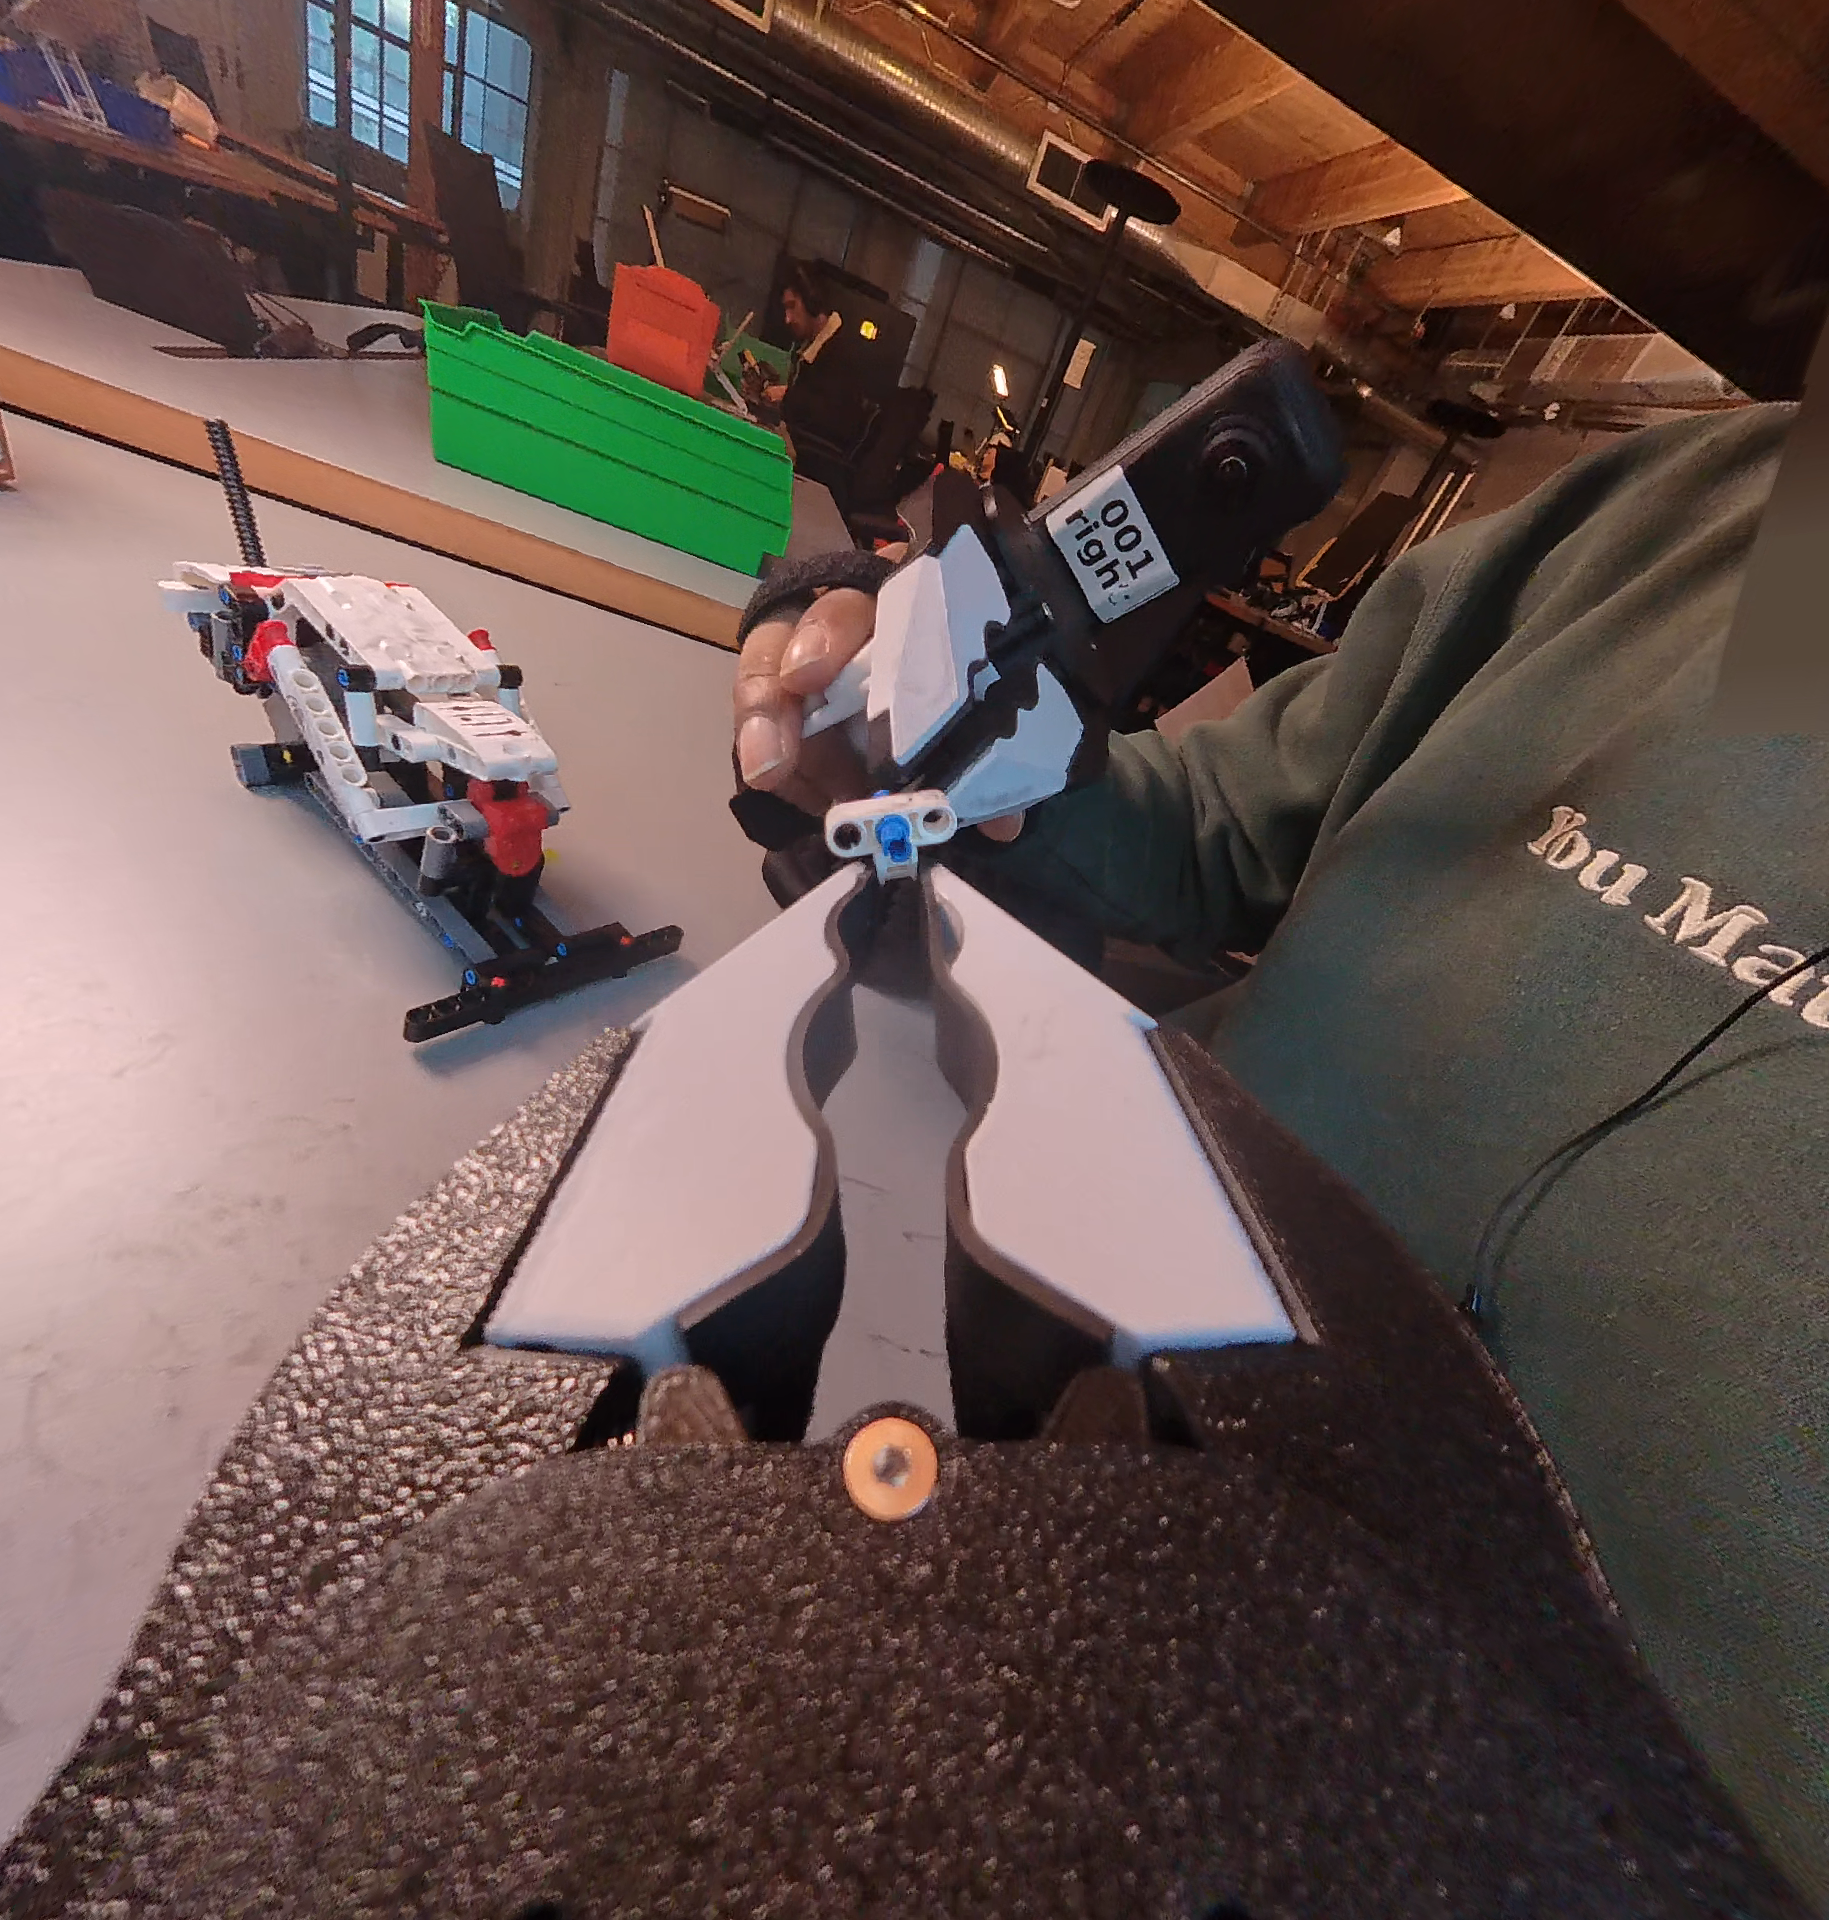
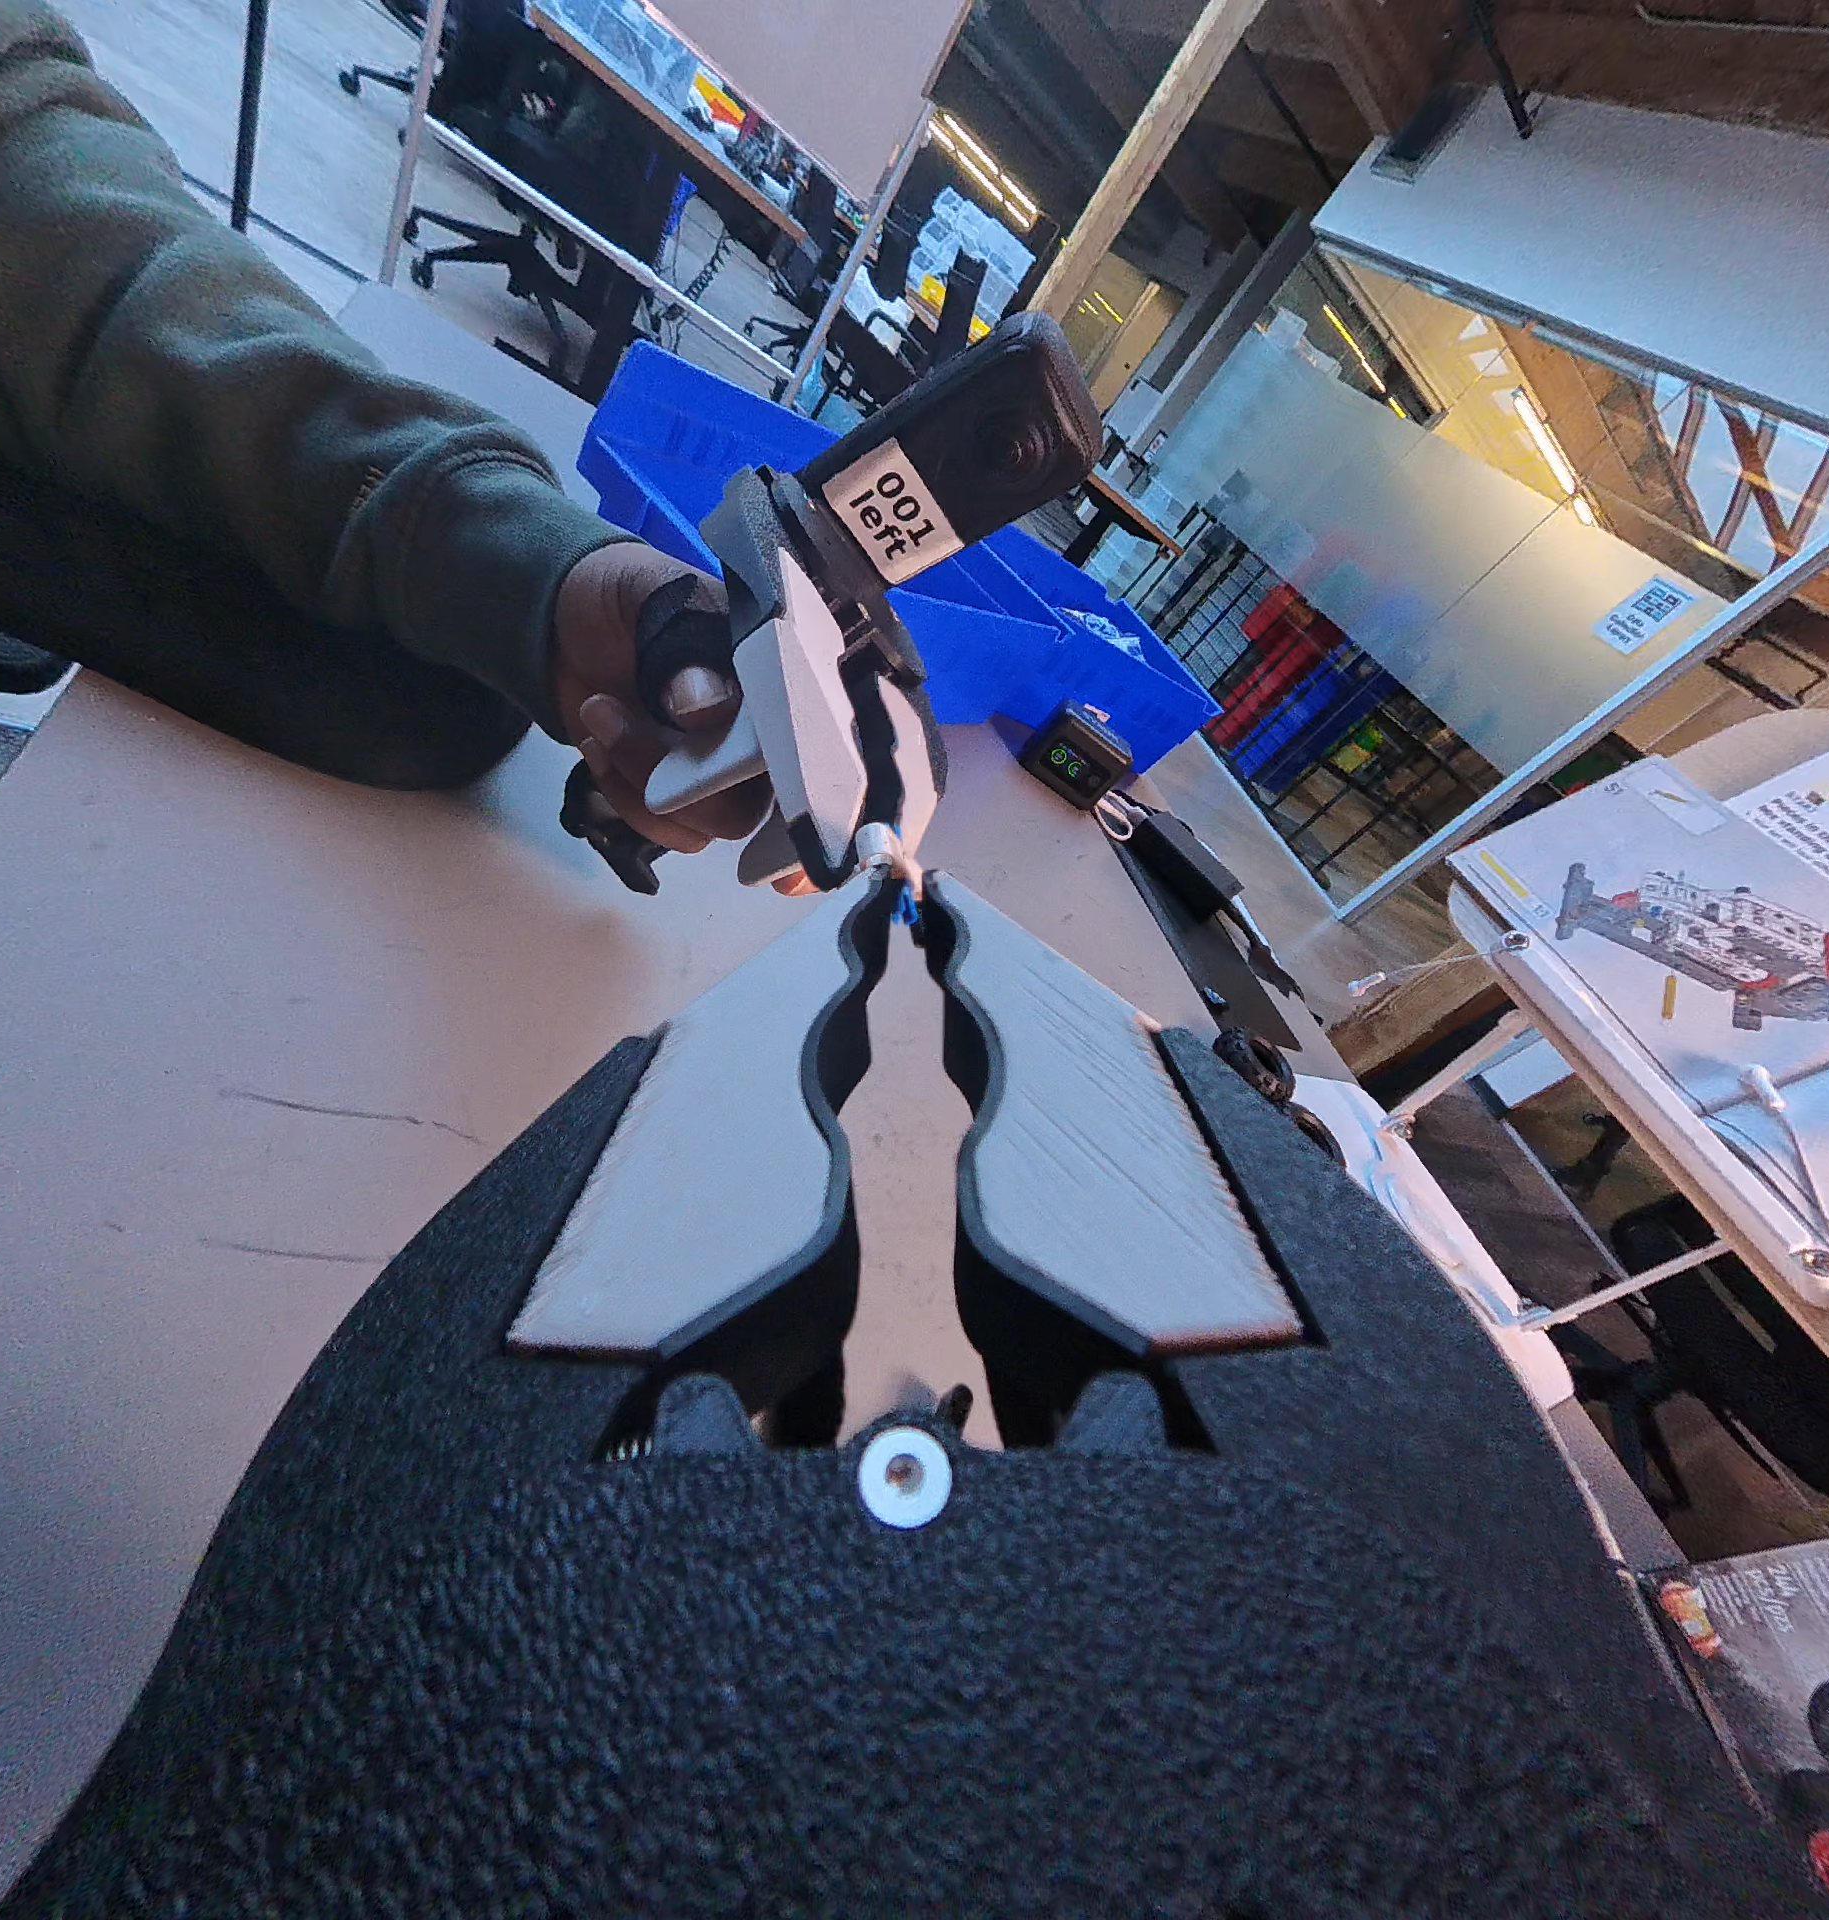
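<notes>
Workshop benches fill the background. Left wrist view: the left gripper pinches a small white beam with a blue pin at frame centre, the model on the bench at left. Right wrist view: the right gripper has its jaws narrowed on that blue pin; a steady, aligned grip seems wise.

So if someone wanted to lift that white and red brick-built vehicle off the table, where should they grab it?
Probably across the middle of the brick-built vehicle, coming from above, fingers on its long sides. The body is long and narrow and lies flat on the table; the thin black antenna and front bar look flimsy.
</notes>
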